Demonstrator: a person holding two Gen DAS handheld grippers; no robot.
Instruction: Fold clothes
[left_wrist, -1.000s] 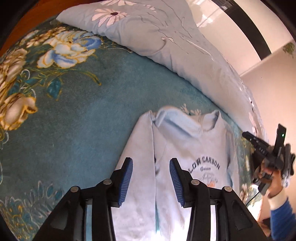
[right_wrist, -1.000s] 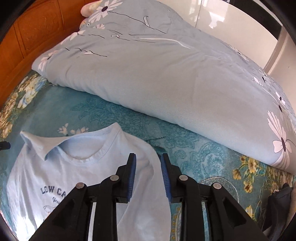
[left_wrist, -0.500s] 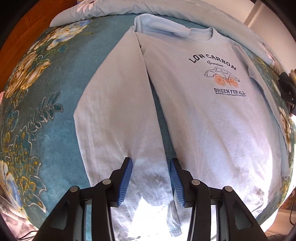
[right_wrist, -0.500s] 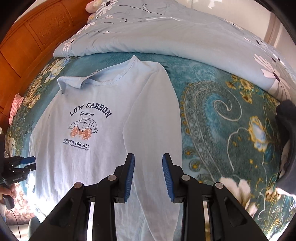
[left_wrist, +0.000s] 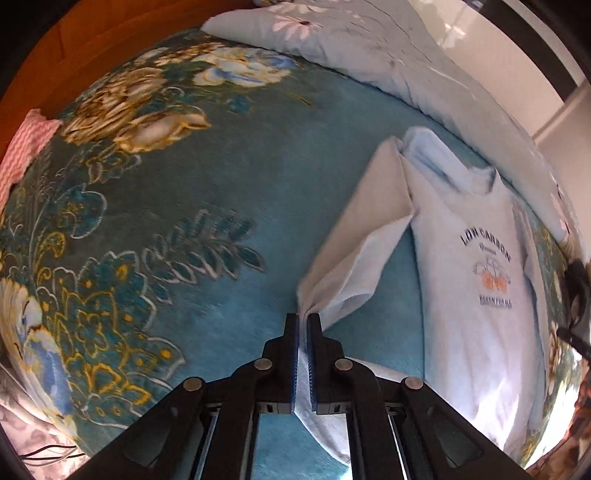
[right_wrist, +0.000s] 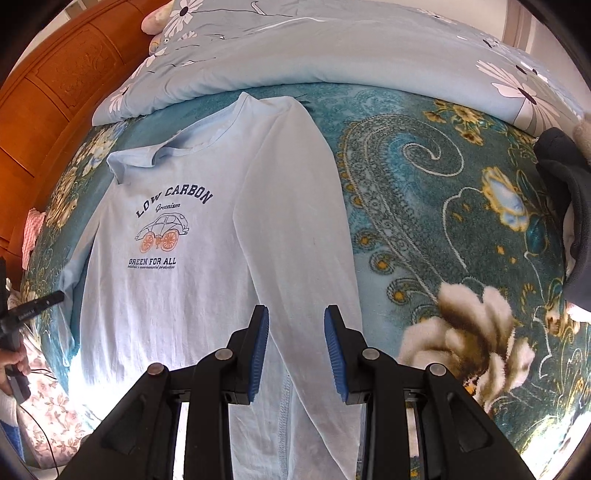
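Note:
A light blue long-sleeved shirt (right_wrist: 177, 295) printed "LOW CARBON" lies face up on the teal floral blanket (left_wrist: 221, 184). My left gripper (left_wrist: 303, 317) is shut on that shirt's sleeve (left_wrist: 354, 266), which is bunched and pulled away from the shirt body (left_wrist: 480, 332). The other sleeve (right_wrist: 295, 229) lies straight alongside the body. My right gripper (right_wrist: 295, 314) hovers open over its lower part, a blue pad on either side, not pressing. In the right wrist view the left gripper (right_wrist: 37, 306) shows at the left edge, held by a hand (right_wrist: 11, 365).
A light blue daisy-print duvet (right_wrist: 332, 48) is heaped along the far side of the bed. A wooden headboard (right_wrist: 55, 92) stands at the left. A dark garment (right_wrist: 565, 206) lies at the right edge, a pink cloth (left_wrist: 26, 147) at the left one.
My left gripper has shut on the sleeve and drawn it out to the side, off the blanket. My right gripper drew back along the other sleeve, then held still, still open.

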